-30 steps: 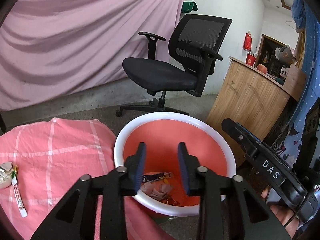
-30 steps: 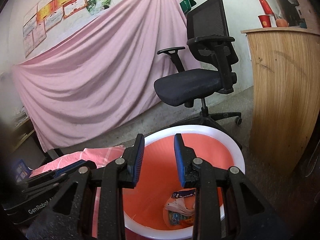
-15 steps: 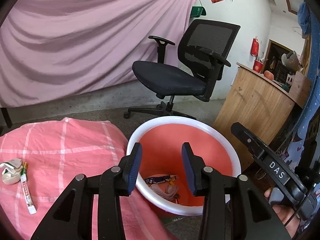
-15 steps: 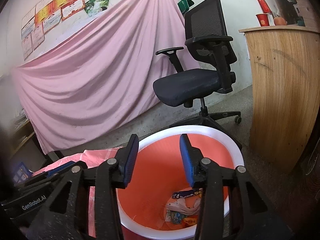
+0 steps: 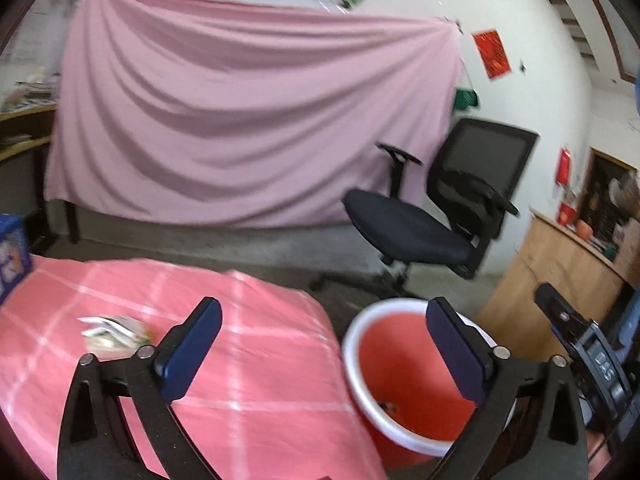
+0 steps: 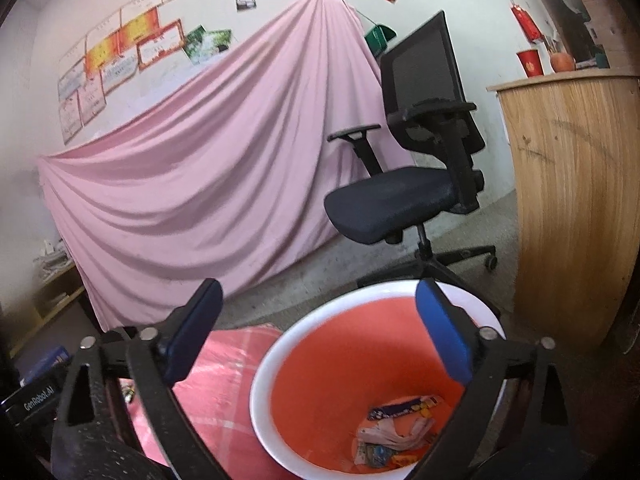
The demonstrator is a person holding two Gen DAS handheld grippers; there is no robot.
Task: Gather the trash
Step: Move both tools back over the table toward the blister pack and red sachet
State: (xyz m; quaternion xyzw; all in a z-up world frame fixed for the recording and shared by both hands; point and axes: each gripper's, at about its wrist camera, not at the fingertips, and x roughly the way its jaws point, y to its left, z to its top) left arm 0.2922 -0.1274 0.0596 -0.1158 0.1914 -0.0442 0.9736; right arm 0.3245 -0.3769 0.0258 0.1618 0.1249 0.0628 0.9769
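Crumpled trash lies in the bin and on the table.
White paper and printed wrappers [image 6: 394, 434] lie in the red, white-rimmed bin [image 6: 320, 360]; a pale wad [image 5: 110, 330] lies left on the pink cloth [image 5: 260, 380]. Left gripper [image 5: 324, 352] and right gripper [image 6: 318, 330] are opening wide, empty.

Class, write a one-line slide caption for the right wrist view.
Empty right tool, jaws opening, above the red bin holding discarded wrappers, beside the pink cloth.
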